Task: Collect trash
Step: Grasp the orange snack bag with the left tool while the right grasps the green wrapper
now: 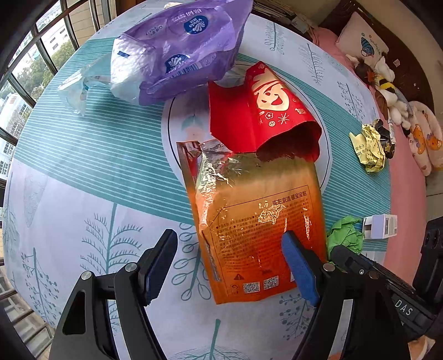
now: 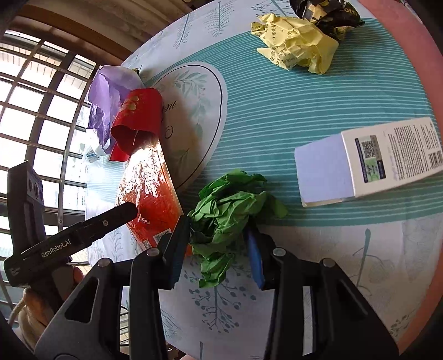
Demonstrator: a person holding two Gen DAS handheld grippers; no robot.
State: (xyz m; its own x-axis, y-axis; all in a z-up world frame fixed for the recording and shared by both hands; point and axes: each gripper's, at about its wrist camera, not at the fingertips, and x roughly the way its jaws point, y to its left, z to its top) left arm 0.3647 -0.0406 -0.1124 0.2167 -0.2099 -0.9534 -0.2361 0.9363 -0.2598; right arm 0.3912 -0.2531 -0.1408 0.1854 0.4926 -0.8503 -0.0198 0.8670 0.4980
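An orange-gold foil pouch (image 1: 257, 221) lies flat on the patterned tablecloth (image 1: 97, 171). My left gripper (image 1: 229, 263) is open over the pouch's near end, its blue-padded right finger above the pouch's right side. A red paper bag (image 1: 260, 116) rests on the pouch's far end. In the right wrist view a crumpled green paper (image 2: 224, 218) sits between the fingers of my right gripper (image 2: 216, 252), which is open around it. The pouch (image 2: 152, 199) lies just to its left, with a left gripper finger (image 2: 121, 211) above it.
A purple plastic wrapper (image 1: 180, 49) and a clear wrapper (image 1: 80, 85) lie at the far left. A crumpled yellow paper (image 2: 299, 47), a black wrapper (image 2: 332, 13) and a white box (image 2: 368, 160) lie to the right. A pink bed with plush toys (image 1: 387, 91) borders the table.
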